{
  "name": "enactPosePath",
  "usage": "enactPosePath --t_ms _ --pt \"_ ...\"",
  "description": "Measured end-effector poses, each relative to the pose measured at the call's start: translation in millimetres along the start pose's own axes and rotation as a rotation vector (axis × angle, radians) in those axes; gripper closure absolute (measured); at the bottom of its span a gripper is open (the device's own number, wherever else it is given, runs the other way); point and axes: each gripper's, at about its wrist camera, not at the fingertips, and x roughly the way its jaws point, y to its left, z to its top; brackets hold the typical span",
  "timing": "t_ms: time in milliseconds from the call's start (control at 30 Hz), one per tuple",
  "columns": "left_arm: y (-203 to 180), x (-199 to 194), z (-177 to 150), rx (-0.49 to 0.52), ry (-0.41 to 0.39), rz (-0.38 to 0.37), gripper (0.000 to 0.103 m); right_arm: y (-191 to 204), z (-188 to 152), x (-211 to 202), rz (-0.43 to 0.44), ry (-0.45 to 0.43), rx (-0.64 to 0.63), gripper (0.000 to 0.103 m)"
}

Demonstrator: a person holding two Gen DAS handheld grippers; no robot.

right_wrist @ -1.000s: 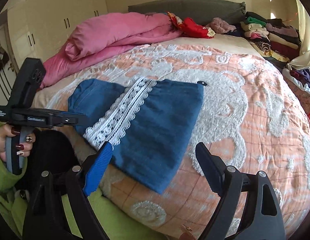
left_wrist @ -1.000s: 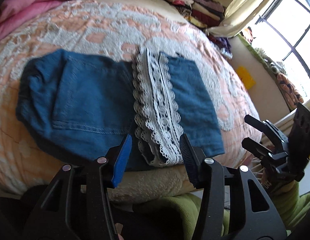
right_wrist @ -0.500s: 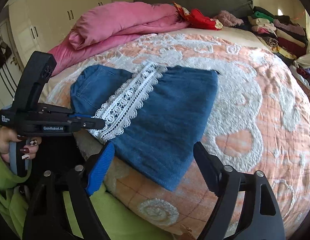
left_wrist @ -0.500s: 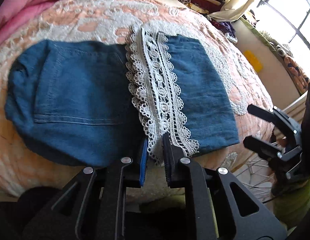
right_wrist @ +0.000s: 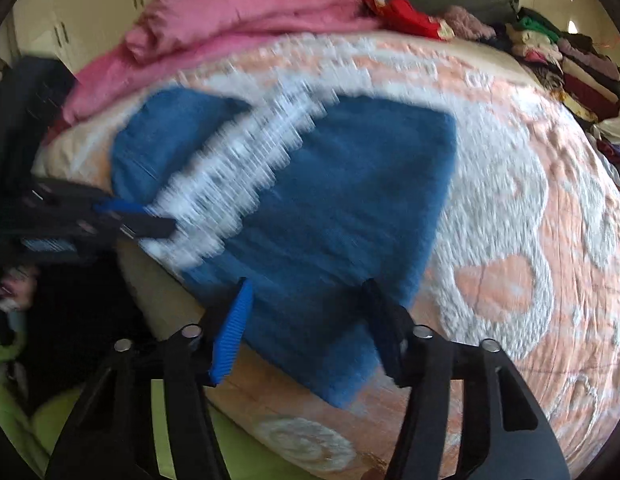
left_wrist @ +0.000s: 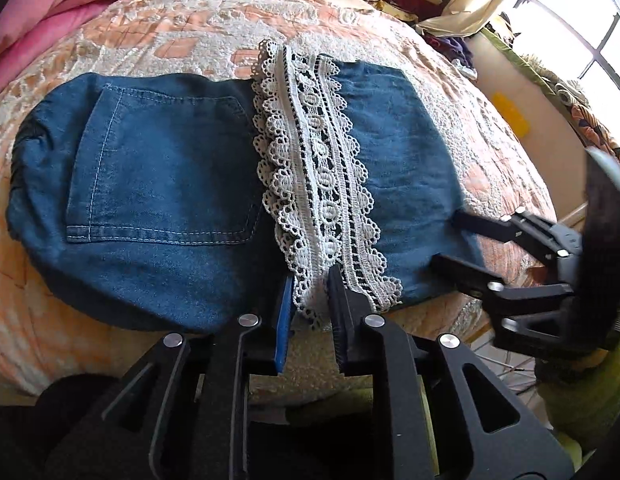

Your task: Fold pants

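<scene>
Step in hand, by judgement: taking hold of the near edge for a further fold. The denim pants lie already folded, spread flat on the peach-and-white bedspread close to its near edge.

Left gripper: fingers narrowed about the lace trim at its near end, at 6 o'clock of the garment; a strip of lace sits between them, but a gap shows on each side, so the grasp is not yet firm.

Right gripper: released, fingers wide, straddling the near corner of the denim at 4 o'clock of the garment without pinching it. This view is motion-blurred; actual contact cannot be told.

Next move, by judgement: both tools clench their edge, then lift together and carry it toward 12 o'clock, evenly.

Condition of garment: dark blue denim, stitched back pocket at 9 o'clock, white crochet lace band running 12 to 6 down the middle, plain panel at 3 o'clock. Surface largely smooth; waistband end gathered.
</scene>
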Motion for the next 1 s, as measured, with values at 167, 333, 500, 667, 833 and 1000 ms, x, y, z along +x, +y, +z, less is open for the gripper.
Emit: enactPosePath --t_ms 167,333,500,667,833,1000 --pt "-1 1 -1 0.0 0.002 0.0 0.088 -6 -6 2 0.01 -0.008 0.015 0.052" --pt "0 -1 -1 0.0 -0.003 0.0 0.088 -5 -4 0 0.002 -0.003 0.018 0.05" --pt "-1 -4 0 0.004 -0.011 0.004 0.088 -7 -4 -12 0.025 -0.013 0.047 0.047" --pt "-3 -13 2 0.012 -0.035 0.018 0.088 -9 -4 -25 0.029 -0.042 0.066 0.038" --pt "-4 -22 4 0.015 -0.06 0.039 0.076 -12 -2 -37 0.021 -0.074 0.083 0.024" --pt "-3 -31 7 0.014 -0.085 0.064 0.06 -17 2 -47 0.018 -0.114 0.11 0.014"
